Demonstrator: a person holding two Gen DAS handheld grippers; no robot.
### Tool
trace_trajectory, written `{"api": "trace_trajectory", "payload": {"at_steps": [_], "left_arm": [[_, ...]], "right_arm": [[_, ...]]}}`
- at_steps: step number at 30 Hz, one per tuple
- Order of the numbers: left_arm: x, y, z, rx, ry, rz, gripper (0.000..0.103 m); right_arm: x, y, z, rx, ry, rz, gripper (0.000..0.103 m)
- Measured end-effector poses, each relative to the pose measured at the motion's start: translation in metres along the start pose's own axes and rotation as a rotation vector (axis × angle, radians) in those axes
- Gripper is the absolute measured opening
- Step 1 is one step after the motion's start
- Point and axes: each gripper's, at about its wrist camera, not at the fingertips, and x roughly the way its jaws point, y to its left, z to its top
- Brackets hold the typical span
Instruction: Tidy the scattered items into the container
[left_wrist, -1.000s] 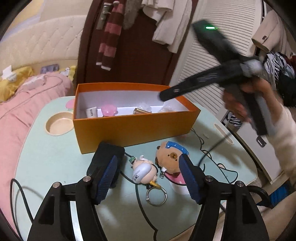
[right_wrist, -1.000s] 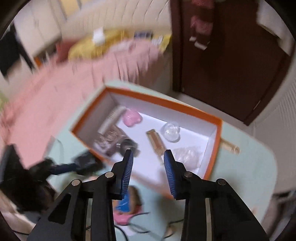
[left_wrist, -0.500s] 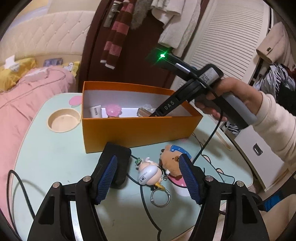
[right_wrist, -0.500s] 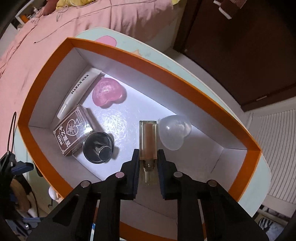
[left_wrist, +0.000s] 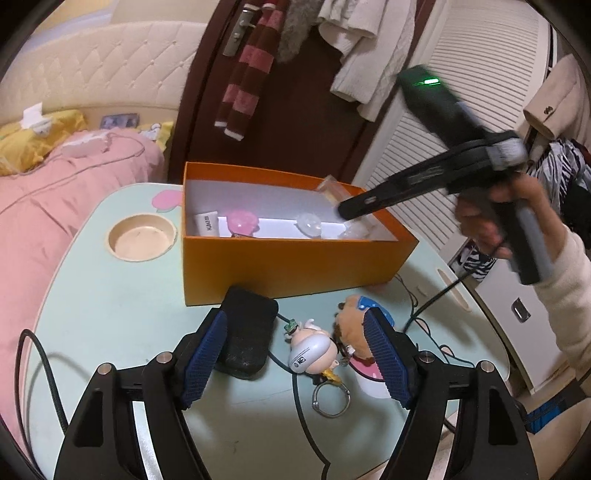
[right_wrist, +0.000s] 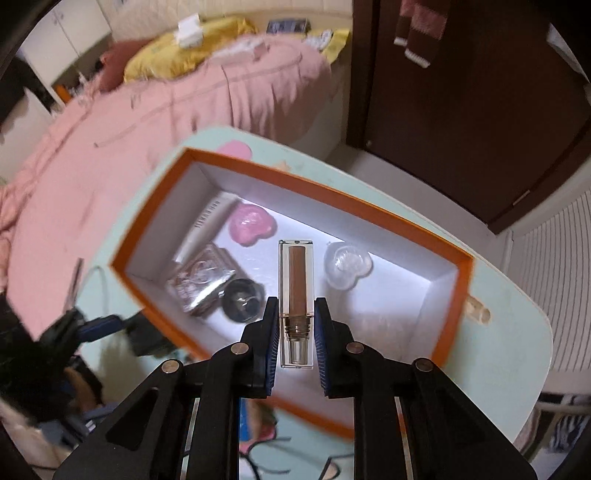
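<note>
My right gripper (right_wrist: 295, 310) is shut on a clear tube with a brown core (right_wrist: 295, 273) and holds it above the inside of the orange box (right_wrist: 332, 195). In the left wrist view the right gripper (left_wrist: 347, 212) hovers over the box's far right corner (left_wrist: 288, 266). My left gripper (left_wrist: 293, 317) hangs low over the table in front of the box. Its jaws are opening and its pads touch nothing. Between them lies a small white keychain figure (left_wrist: 312, 350). A black case (left_wrist: 247, 332) lies by the left finger and a brown plush bear (left_wrist: 351, 328) by the right one.
In the box lie a pink heart (right_wrist: 251, 225), a clear heart (right_wrist: 347, 264), a patterned card box (right_wrist: 201, 280), a round dark tin (right_wrist: 242, 299) and a white tube (right_wrist: 207, 221). The pale green table (left_wrist: 110, 314) has a round cup recess (left_wrist: 142, 238) and black cables (left_wrist: 424, 310). A pink bed (left_wrist: 55, 177) borders it on the left.
The right gripper dropped into the box, shut on the clear tube and rose with it. The left gripper's jaws stand a little wider; it stayed in place.
</note>
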Motion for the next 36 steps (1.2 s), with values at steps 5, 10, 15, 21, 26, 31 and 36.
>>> {"api": "trace_trajectory", "payload": {"at_steps": [5, 10, 15, 21, 26, 31, 36], "left_arm": [[-0.001, 0.002, 0.001, -0.005, 0.002, 0.003, 0.076], [0.000, 0.007, 0.001, -0.028, 0.012, 0.008, 0.076], [0.001, 0.009, 0.000, -0.034, 0.014, 0.017, 0.076], [0.001, 0.007, -0.002, -0.022, 0.004, 0.028, 0.076], [0.001, 0.007, -0.004, -0.015, -0.004, 0.037, 0.076], [-0.002, 0.005, -0.001, -0.003, -0.030, 0.045, 0.076], [-0.012, -0.002, 0.015, 0.008, -0.064, 0.008, 0.076]], "right_arm": [[-0.048, 0.016, -0.028, 0.046, -0.099, 0.056, 0.019], [-0.066, 0.034, -0.059, 0.049, -0.123, 0.064, 0.019], [-0.034, 0.030, -0.095, 0.097, -0.051, 0.044, 0.019], [0.008, 0.025, -0.123, 0.173, -0.007, 0.024, 0.019], [0.013, 0.023, -0.127, 0.189, -0.081, 0.021, 0.025], [-0.006, 0.023, -0.133, 0.179, -0.227, 0.082, 0.031], [-0.017, 0.021, -0.146, 0.218, -0.381, 0.139, 0.031]]}}
